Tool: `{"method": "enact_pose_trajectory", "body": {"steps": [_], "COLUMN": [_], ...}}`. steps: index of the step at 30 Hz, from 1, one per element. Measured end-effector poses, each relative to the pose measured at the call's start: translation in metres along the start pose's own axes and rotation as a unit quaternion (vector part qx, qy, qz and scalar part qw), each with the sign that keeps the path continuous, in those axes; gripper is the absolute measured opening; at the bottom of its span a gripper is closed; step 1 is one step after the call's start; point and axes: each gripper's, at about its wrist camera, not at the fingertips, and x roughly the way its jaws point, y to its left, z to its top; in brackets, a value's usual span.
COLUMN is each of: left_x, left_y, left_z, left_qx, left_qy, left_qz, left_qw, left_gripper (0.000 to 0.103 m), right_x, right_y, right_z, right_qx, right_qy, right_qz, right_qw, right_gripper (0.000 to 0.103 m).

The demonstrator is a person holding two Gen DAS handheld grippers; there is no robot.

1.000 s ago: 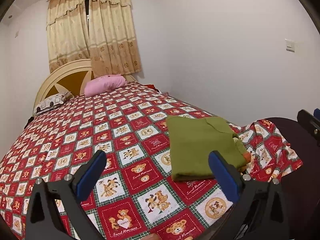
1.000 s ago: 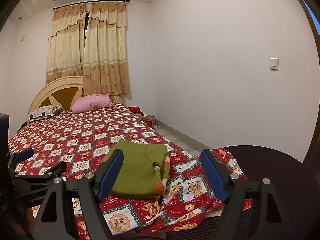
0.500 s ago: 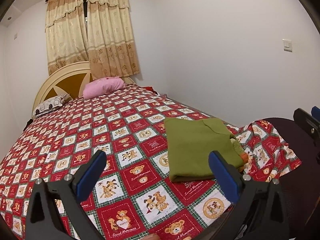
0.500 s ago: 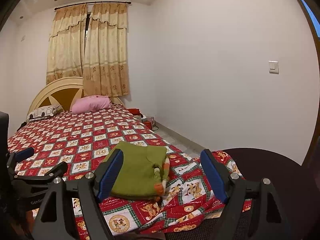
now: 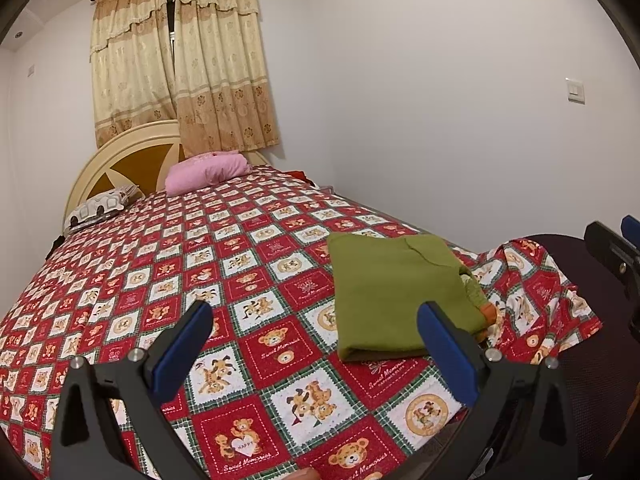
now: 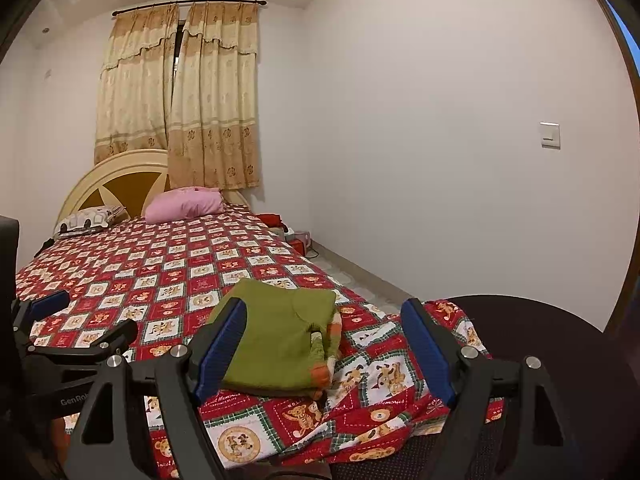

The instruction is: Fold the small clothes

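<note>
A folded green garment [image 5: 396, 292] with orange cuffs lies flat near the foot corner of the bed; it also shows in the right wrist view [image 6: 280, 344]. My left gripper [image 5: 316, 344] is open and empty, held above the bedspread, with the garment just beyond its right finger. My right gripper [image 6: 324, 344] is open and empty, raised above the bed's foot, with the garment seen between its fingers. The left gripper's body [image 6: 72, 344] shows at the left of the right wrist view.
The bed has a red checked teddy-bear bedspread [image 5: 180, 280]. A pink pillow [image 5: 208, 172] and a patterned pillow [image 5: 100, 208] lie at the headboard. A dark round surface [image 6: 560, 360] stands at the bed's foot on the right. A white wall runs along the right.
Both grippers have tilted upward a little, so the bed and garment sit lower in view. The garment has not moved. Both grippers stay open.
</note>
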Motion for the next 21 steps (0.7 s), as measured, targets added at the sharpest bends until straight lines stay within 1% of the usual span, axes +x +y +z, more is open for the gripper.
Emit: {"method": "enact_pose_trajectory", "body": {"steps": [21], "left_x": [0.0017], "left_y": [0.0027], "left_z": [-0.0016], "left_qx": [-0.003], "left_qy": [0.001], "left_qz": [-0.001], "left_qw": [1.0000], "left_gripper": [0.103], "right_x": [-0.0027], "right_y": [0.0007], "right_z": [0.0016], "right_qx": [-0.008], "right_qy": [-0.009], "right_qz": [-0.003], "right_qw": [1.000], "right_gripper": [0.080]}}
